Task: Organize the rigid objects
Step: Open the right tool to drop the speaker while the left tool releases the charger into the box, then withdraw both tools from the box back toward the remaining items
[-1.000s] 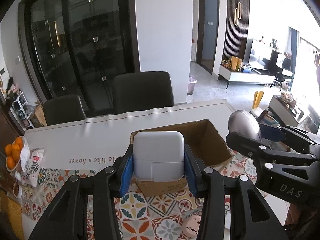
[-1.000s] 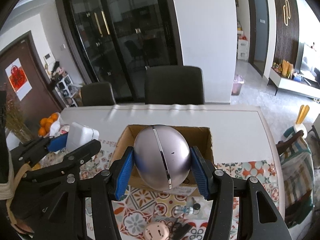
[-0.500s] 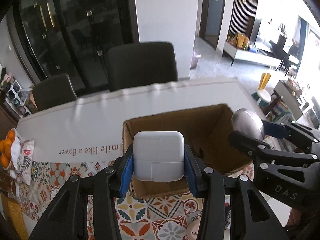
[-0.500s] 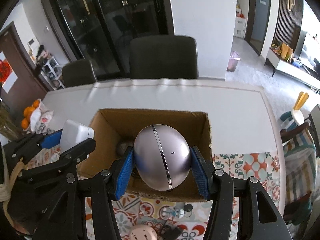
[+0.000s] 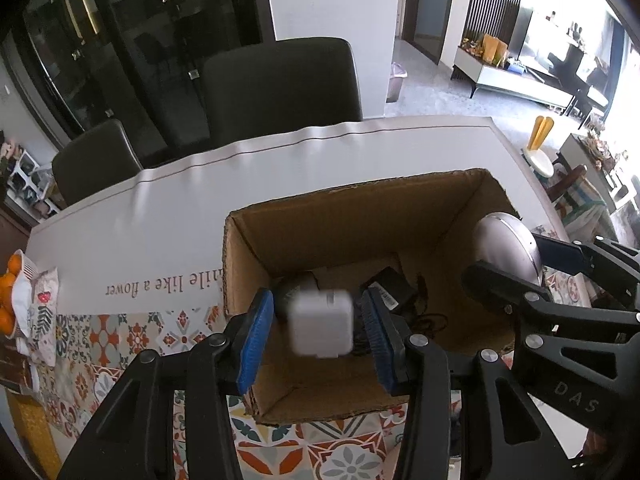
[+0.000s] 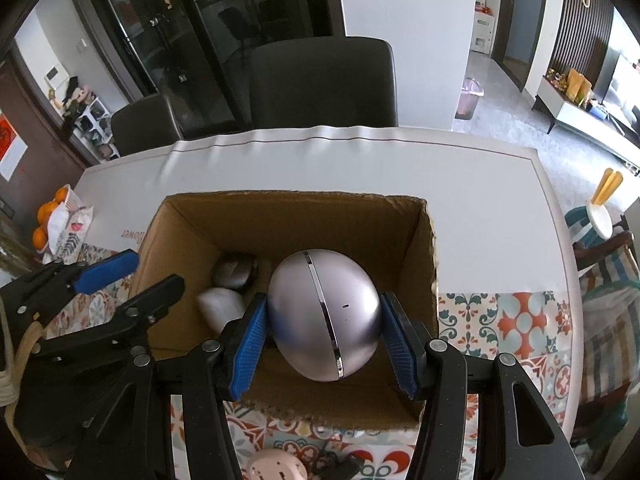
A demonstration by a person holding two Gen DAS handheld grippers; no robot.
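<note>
We see the left gripper (image 5: 322, 336) low in the middle of its own frame, fingers spread, with the white adapter (image 5: 322, 323) blurred between the blue pads (image 5: 256, 340) and touching neither; it sits loose over the open box (image 5: 360, 216). Whether the adapter rests on anything we cannot tell. Inside the box, behind it, lie a black charger (image 5: 386, 284) and a dark rounded thing.

The right gripper (image 6: 323, 334) stands at lower centre of its frame, open a little wider than the silver egg (image 6: 323, 314); narrow gaps show at both pads, so we cannot say it has a grip. The egg is inside the box, towards its near right part. To its left in the box are a grey mouse (image 6: 235, 271) and the adapter's pale blur.

The box stands on the desk (image 6: 480, 208), on a patterned cloth (image 6: 512, 320). A pink item (image 6: 276, 466) lies at the bottom edge, and oranges (image 6: 48, 220) at the left edge.
</note>
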